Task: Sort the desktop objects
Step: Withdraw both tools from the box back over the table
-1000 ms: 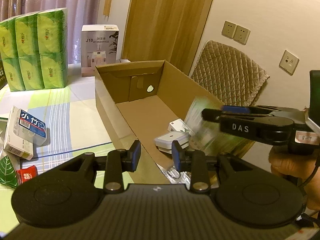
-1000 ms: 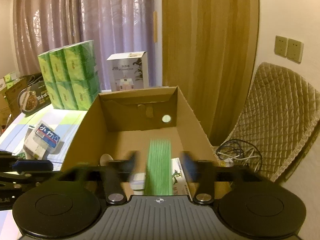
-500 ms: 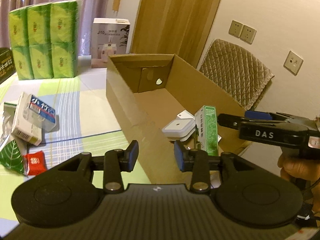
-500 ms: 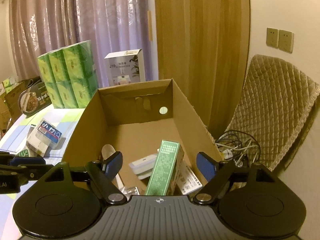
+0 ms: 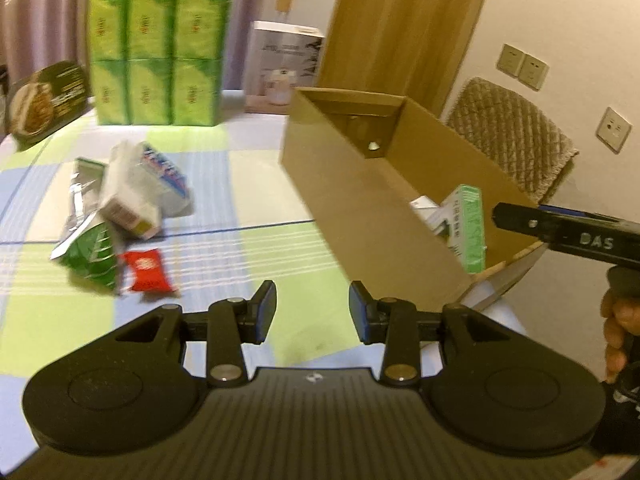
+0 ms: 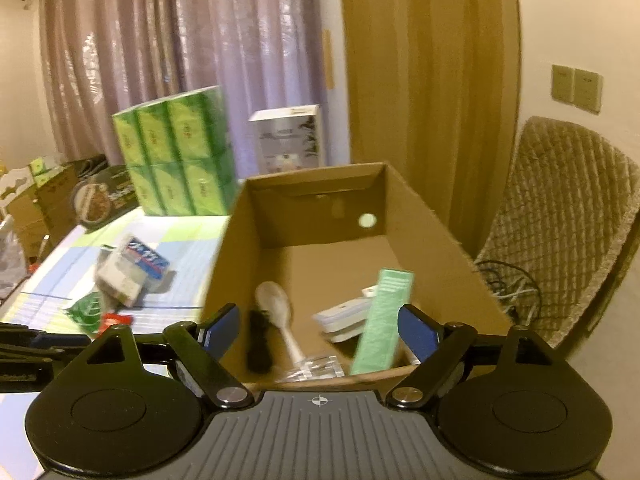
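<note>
Right gripper [image 6: 320,328] first: its jaws are spread wide and opening, and nothing is pinched between the blue pads [image 6: 418,332]. The tall green carton [image 6: 384,322] stands just beyond them, leaning inside the cardboard box [image 6: 424,216], clear of both pads. That reads as a release into the box, the sorting bin for this job. Beside the carton lie a white flat device [image 6: 344,316], a white brush-like tool [image 6: 276,312] and a black item [image 6: 258,340], so the box is already collecting things.

Over to the left gripper [image 5: 312,308]: jaws partly open, empty, hanging above the checked tablecloth [image 5: 240,256] just outside the box's near wall. It looks aimed at the loose pile to its left. Nearest is the red sachet [image 5: 146,270], ahead and left of the fingertips, with the green leaf-print packet [image 5: 90,256] touching it. Farther out sits the white box with the blue label [image 5: 140,192], resting on a silvery pouch [image 5: 80,192]. All are well short of the pads. Behind them stand the green tissue multipack [image 5: 158,52] and a white appliance carton [image 5: 280,68].
</note>
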A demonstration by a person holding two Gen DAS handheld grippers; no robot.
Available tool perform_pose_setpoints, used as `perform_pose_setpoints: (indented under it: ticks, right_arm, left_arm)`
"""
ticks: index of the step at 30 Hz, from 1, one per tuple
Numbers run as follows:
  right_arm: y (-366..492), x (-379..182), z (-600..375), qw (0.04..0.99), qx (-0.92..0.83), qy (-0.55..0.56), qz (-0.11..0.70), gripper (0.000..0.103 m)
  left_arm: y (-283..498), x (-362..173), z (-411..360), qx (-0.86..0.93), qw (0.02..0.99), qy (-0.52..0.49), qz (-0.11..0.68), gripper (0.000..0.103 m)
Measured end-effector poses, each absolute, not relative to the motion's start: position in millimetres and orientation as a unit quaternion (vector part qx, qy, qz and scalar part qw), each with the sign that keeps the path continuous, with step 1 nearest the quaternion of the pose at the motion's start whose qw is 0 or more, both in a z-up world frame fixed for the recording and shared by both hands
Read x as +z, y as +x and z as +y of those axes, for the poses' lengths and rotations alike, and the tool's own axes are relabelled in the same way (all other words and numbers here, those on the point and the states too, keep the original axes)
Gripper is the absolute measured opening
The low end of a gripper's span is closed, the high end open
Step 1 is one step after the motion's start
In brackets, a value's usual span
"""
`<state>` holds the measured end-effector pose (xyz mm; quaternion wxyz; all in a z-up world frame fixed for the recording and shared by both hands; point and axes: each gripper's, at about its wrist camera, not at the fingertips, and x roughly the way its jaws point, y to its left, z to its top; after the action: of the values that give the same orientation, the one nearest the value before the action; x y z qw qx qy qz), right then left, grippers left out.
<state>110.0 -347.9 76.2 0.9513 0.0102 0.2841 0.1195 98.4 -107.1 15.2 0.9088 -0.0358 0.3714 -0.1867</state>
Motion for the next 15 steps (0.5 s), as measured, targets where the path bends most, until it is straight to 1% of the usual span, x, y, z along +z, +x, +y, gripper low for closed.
perform_pose_setpoints:
  ticks: [7,13,15]
  right_arm:
    - [95,82,-308,0.947,0.158,-0.001,0.280,0.084]
    - [86,87,-272,0.942,0.191,-0.017,0.276,0.085]
    - [84,88,-261,0.940,0.200,-0.022,0.275,0.086]
  left_arm:
    - [87,18,-58,-0.148,0.916,-0.038,0.371,0.039]
    - [80,24,-17,-0.122,0.922,-0.042,0.365,0.046]
    - [78,27,-6,-0.116,0.924,-0.041,0.362,0.051]
